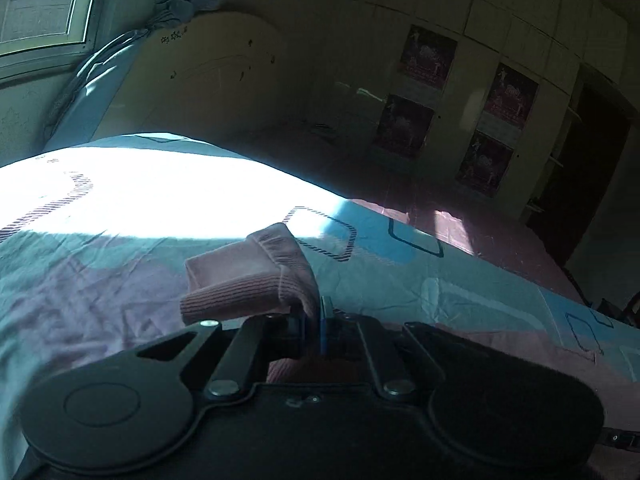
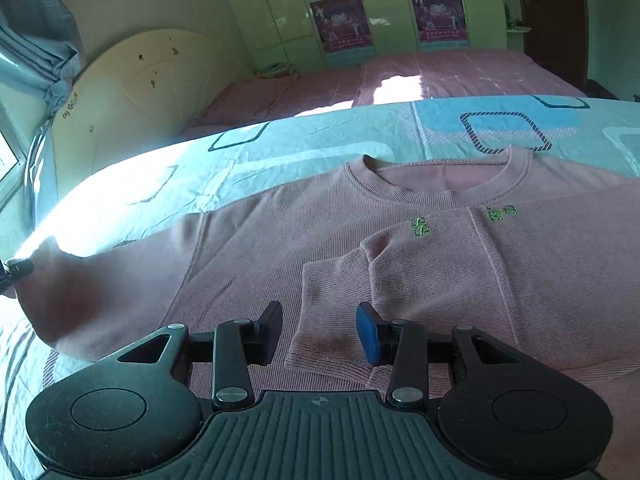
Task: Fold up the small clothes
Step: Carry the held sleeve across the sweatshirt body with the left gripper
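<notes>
Pink sweater (image 2: pixel 280 240) sleeve-folding: left gripper (image 1: pixel 316 320) pinching the cuff (image 1: pixel 248 276), right gripper (image 2: pixel 320 328) idling agape over the folded sleeve (image 2: pixel 340 320), next needing carrying inward.

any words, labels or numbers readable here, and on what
Nothing reads clearly.
Green embroidery on the pink sweater: two small marks, too blurred to read.
Posters on the wardrobe doors: print too small.
Dark marks on the headboard: illegible.
</notes>
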